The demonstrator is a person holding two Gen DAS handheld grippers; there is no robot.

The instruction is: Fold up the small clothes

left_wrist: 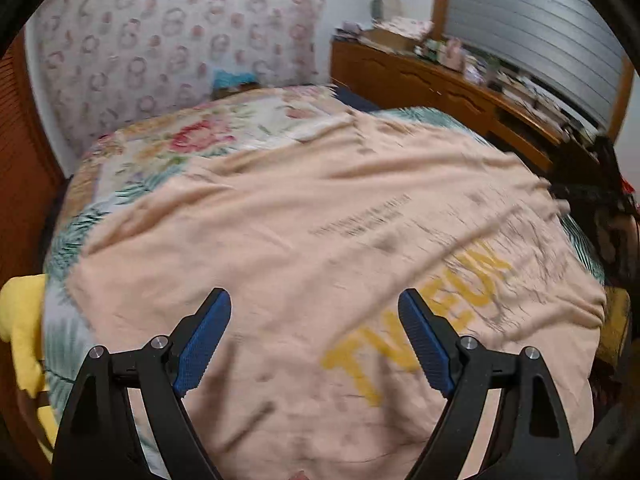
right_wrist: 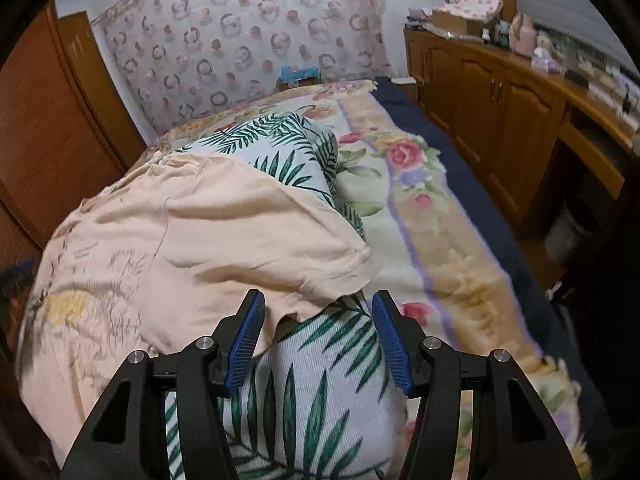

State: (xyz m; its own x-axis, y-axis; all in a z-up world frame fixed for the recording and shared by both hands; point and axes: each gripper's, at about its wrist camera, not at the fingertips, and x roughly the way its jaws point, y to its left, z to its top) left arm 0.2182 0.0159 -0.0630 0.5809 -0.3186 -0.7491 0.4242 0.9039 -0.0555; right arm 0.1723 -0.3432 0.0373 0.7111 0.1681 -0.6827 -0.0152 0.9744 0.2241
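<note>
**Peach T-shirt spread on the bed, both grippers empty above it**

Nearest to the cameras, a peach T-shirt lay flat and wrinkled on the bed, with yellow letters printed on its front. It rested partly on a cushion with green palm leaves, and one sleeve hung over the top of that cushion. Under both was a floral blanket, and a dark blue sheet showed along the right edge of the bed. A yellow cloth lay at the left edge of the bed.

Farther away, a patterned headboard stood at the far edge of the bed. A wooden cabinet with many small items on top ran along the right wall, and a wooden door was on the left.

The left gripper hovered over the chest of the shirt, its jaws spread wide and holding nothing. The right gripper pointed at the hem of the sleeve, its jaws also apart, with the cushion showing between the blue pads.
</note>
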